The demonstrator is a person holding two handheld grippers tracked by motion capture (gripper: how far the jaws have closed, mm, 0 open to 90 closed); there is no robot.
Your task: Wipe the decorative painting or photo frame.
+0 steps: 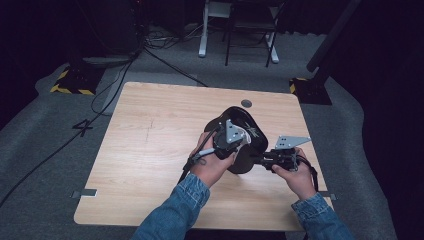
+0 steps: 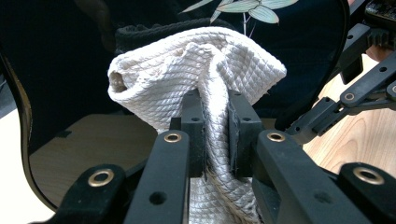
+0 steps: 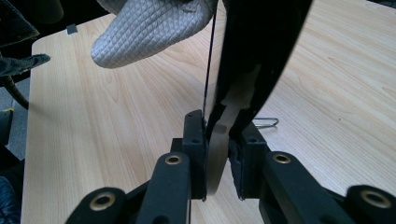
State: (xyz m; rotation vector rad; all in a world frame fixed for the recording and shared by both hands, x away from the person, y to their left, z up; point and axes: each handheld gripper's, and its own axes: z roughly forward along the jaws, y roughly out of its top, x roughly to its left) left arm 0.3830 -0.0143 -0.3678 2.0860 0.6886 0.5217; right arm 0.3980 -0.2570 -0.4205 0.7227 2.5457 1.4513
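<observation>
A glossy black dish [image 1: 248,125] with a painted leaf pattern is held on edge above the wooden table [image 1: 150,150]. My right gripper [image 1: 258,160] is shut on its lower rim; in the right gripper view the rim [image 3: 219,149] sits pinched between the pads of this gripper [image 3: 217,156]. My left gripper [image 1: 241,140] is shut on a bunched white quilted cloth [image 2: 196,70], which rests against the dish's dark face [image 2: 289,46]. The left gripper [image 2: 216,135] has the cloth squeezed between its pads. The cloth [image 3: 149,28] hangs beside the dish [image 3: 261,42].
A grey grommet [image 1: 246,103] is set into the table near its far edge. Small metal brackets [image 1: 85,193] stick out at the table's sides. Cables, stand bases with hazard tape [image 1: 72,82] and chair legs [image 1: 250,45] are on the grey floor behind.
</observation>
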